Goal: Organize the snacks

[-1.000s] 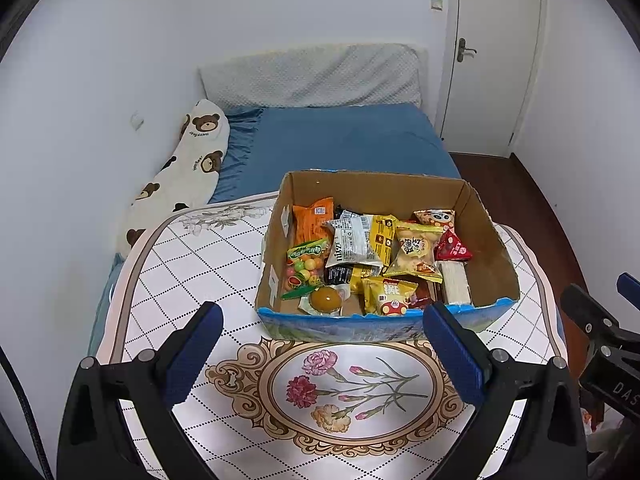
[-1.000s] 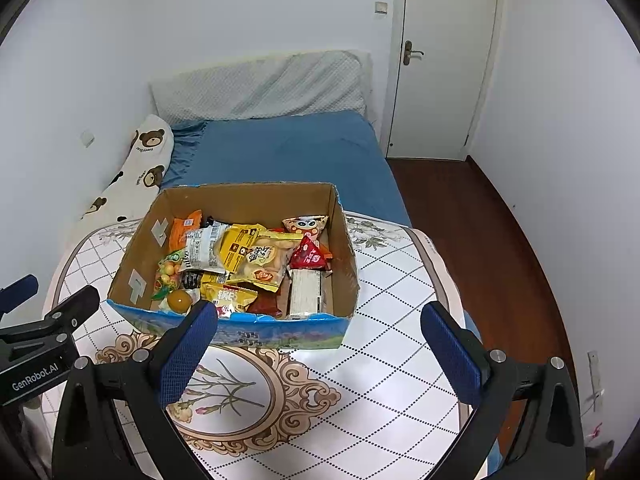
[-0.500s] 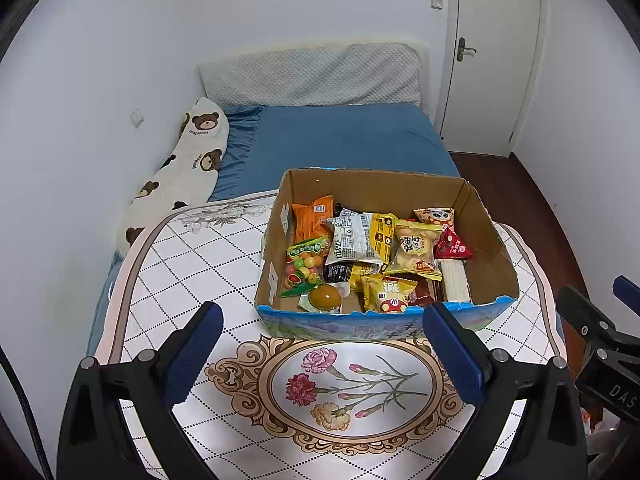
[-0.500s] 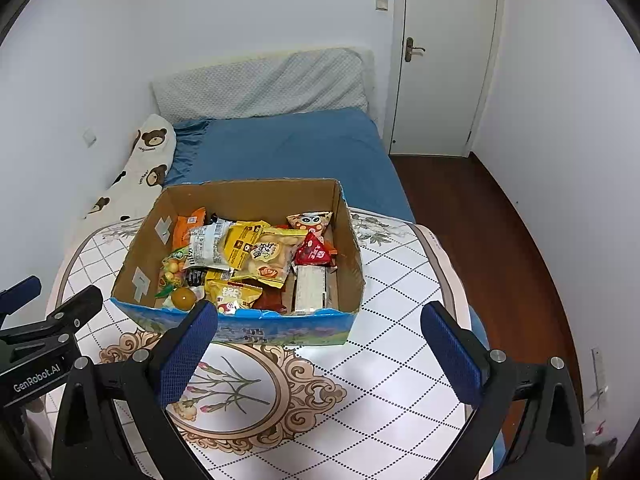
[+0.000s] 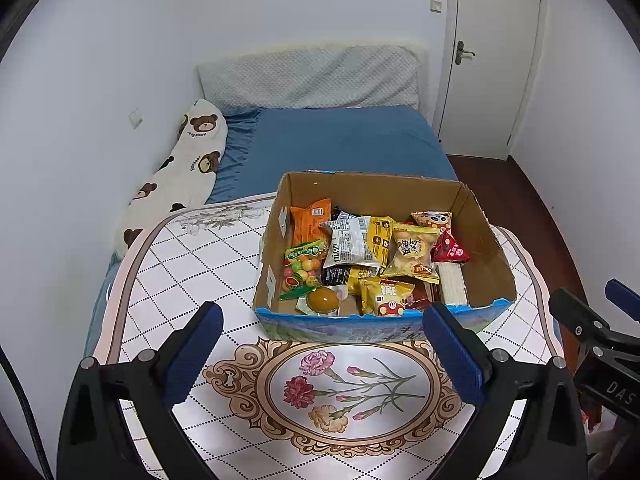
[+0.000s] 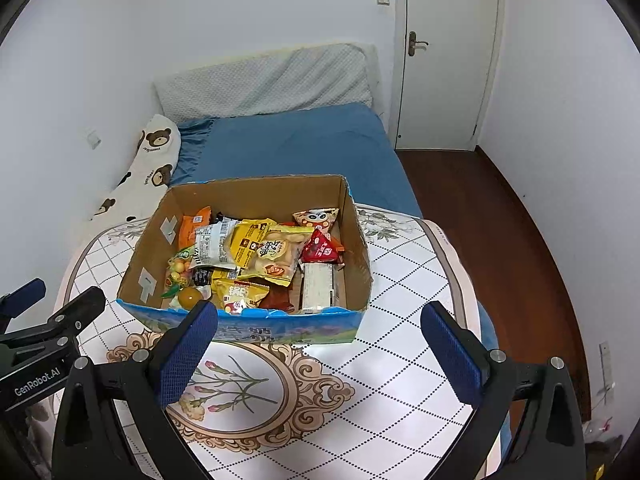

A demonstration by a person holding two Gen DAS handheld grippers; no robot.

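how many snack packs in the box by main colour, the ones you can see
Visible in the cardboard box, some may be buried:
yellow packs: 4
orange pack: 1
white packs: 2
red triangle pack: 1
panda pack: 1
clear candy bag: 1
amber jelly cup: 1
Total: 11

Light: even, soft indoor — mild glare on the tablecloth (image 5: pixel 192 264).
Focus: sharp centre.
Edges: fisheye bending, black corner vignette.

Both wrist views look down, side by side, at one box (image 5: pixel 384 322).
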